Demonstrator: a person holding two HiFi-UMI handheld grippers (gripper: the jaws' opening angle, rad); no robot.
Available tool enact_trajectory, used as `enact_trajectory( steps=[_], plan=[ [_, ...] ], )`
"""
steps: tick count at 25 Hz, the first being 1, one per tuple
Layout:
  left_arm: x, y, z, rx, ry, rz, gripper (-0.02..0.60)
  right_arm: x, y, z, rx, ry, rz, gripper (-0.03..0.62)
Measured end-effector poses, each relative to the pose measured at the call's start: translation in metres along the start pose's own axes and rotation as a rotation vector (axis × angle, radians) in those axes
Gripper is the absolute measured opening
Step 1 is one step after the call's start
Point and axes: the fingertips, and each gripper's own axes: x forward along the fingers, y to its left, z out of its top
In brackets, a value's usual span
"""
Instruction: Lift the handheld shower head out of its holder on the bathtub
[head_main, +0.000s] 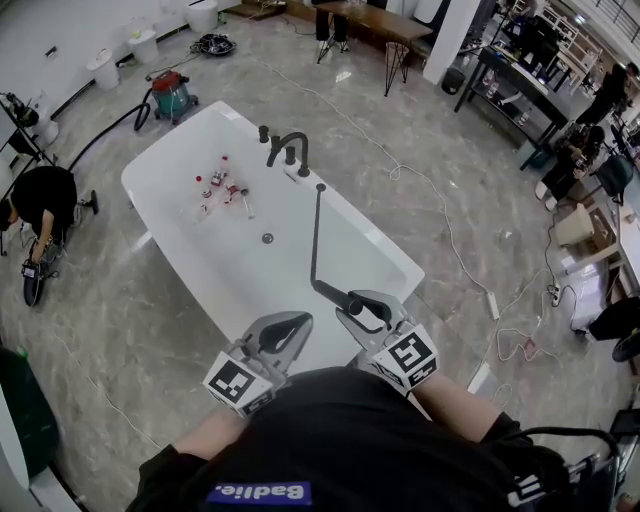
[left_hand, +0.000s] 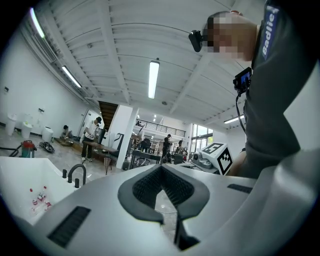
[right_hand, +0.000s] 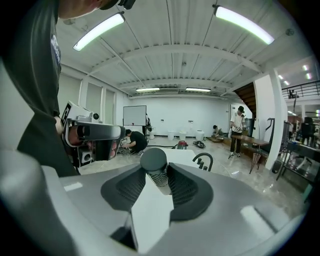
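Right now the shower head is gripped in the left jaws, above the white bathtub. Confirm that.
Wrong gripper. The shower head is gripped in the jaws of the right gripper, above the white bathtub. The right gripper view shows it between those jaws; the left gripper holds nothing.

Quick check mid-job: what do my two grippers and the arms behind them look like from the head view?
The left gripper and right gripper both have smooth silver-grey shells, with dark ribbed pads lining the jaws. Each carries a white cube with black square markers: left cube, right cube. The person wears a black short-sleeved top with a small blue patch.
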Motion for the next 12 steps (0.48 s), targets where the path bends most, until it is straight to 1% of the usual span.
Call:
enact_trajectory(
  steps=[3,6,9,12],
  plan=[
    [-0.003,-0.001,-0.002,-0.003,0.004,-0.003,0.003,-0.007,0.007,0.005,0.027,-0.024,0.008,0.132],
    [-0.005,-0.002,-0.004,-0.002,0.008,-0.006,0.003,-0.011,0.016,0.009,0.028,-0.032,0.009,0.132],
    [-0.003,-0.003,-0.006,-0.001,0.014,-0.014,0.003,-0.015,0.014,0.014,0.04,-0.055,-0.004,0.132],
    [0.0,-0.006,-0.008,-0.009,0.018,-0.031,0.003,-0.019,0.011,0.017,0.06,-0.071,0.002,0.132]
  ],
)
